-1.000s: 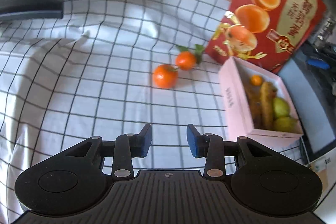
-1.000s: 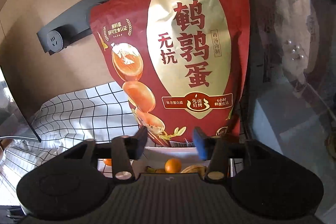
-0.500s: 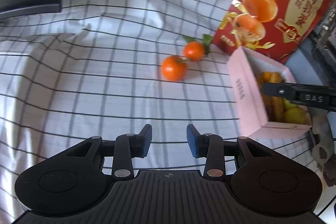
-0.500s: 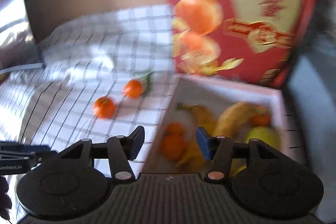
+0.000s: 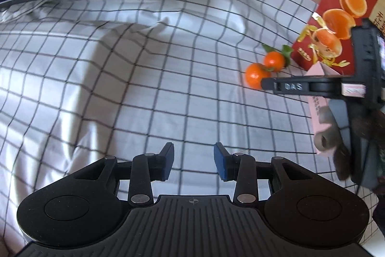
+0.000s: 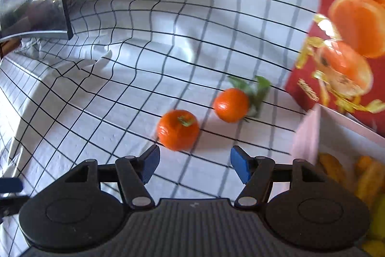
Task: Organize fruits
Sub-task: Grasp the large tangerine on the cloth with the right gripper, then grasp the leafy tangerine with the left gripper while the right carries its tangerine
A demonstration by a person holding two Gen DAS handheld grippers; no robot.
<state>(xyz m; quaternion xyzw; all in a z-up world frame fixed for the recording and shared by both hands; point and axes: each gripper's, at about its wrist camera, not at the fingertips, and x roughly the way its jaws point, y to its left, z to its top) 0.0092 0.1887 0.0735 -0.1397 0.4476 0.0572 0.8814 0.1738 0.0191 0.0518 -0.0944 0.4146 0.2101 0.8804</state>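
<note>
Two small tangerines lay on a white cloth (image 5: 149, 78) with black squares that covered the worktop. The left wrist view showed both fruits far off and small, and it also showed the right gripper (image 5: 267, 84) from the side, with its dark finger reaching across in front of the pink box (image 5: 317, 110). The right wrist view showed the fruits big and close, and it looked down into the pink box (image 6: 305, 136), where some yellow and orange fruit sat, too blurry to name. The near tangerine (image 6: 178, 129) lay just past the right gripper (image 6: 195, 161), with its green stem end facing up. The far tangerine (image 6: 231, 104) lay beside the red snack bag (image 6: 336, 23), and its leaves pointed at the bag. The fruits were round, so neither had a long side. The right jaws were opening, with nothing between them. The left gripper (image 5: 193, 160) hung over bare cloth, its jaws apart and empty.
</note>
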